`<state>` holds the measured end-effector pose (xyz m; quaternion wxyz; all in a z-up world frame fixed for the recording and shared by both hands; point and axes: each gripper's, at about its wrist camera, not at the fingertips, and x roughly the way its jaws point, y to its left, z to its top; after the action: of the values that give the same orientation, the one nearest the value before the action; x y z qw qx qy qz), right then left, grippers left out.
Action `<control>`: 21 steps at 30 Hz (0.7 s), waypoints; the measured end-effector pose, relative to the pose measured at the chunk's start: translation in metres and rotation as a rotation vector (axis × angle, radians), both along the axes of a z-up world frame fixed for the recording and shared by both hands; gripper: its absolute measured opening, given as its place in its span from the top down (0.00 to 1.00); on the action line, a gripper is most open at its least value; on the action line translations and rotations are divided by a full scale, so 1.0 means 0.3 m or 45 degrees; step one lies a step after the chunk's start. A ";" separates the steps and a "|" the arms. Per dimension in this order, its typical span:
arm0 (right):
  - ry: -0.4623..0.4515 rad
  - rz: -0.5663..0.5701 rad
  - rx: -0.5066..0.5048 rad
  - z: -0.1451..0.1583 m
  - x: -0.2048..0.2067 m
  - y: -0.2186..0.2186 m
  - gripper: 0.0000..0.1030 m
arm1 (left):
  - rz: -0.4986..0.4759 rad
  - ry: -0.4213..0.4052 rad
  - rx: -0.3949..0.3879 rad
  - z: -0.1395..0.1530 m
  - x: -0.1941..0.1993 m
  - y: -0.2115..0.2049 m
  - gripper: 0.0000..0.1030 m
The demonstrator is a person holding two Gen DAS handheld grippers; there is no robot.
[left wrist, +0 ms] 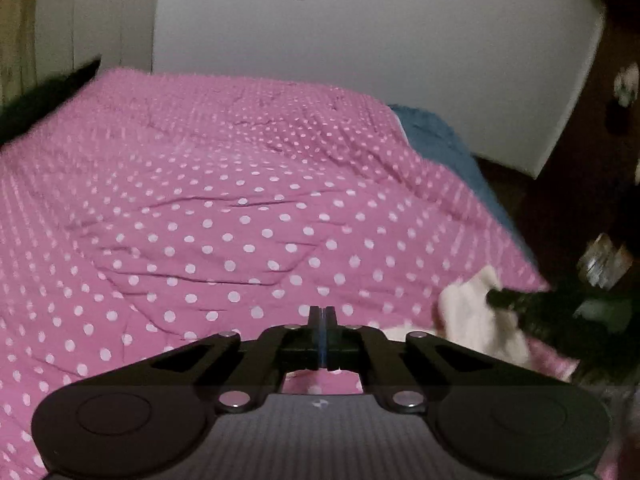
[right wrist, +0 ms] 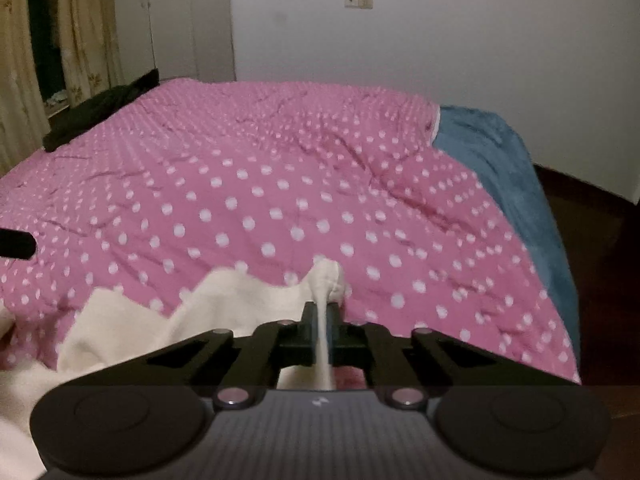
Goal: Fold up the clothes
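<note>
Where the pink dotted bedspread [right wrist: 280, 184] fills mid-frame, a blue blanket [right wrist: 516, 184] edges it at right. Cream garment [right wrist: 132, 320], lower left of the right wrist view: a fold pinched in the closed right gripper [right wrist: 321, 312]. Left gripper [left wrist: 321, 312], btm centre: fingers together, holding nothing.
</note>
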<state>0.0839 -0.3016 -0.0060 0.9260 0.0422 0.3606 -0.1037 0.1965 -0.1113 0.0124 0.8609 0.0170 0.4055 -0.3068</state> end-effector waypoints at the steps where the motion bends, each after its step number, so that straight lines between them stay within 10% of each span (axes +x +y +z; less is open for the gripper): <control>1: -0.005 0.002 -0.017 0.006 0.003 0.003 0.96 | -0.006 0.018 -0.012 -0.001 0.004 0.002 1.00; 11: -0.004 -0.008 -0.090 0.023 -0.009 0.013 0.96 | -0.128 0.079 0.050 -0.105 -0.078 -0.137 0.75; 21: -0.009 -0.065 -0.083 0.030 -0.039 0.138 0.96 | -0.146 0.072 0.061 -0.151 -0.088 -0.156 0.96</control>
<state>0.0722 -0.2601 0.0029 0.9252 0.0215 0.3524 -0.1390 0.1700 -0.1581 -0.0329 0.8294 0.0522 0.4352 -0.3463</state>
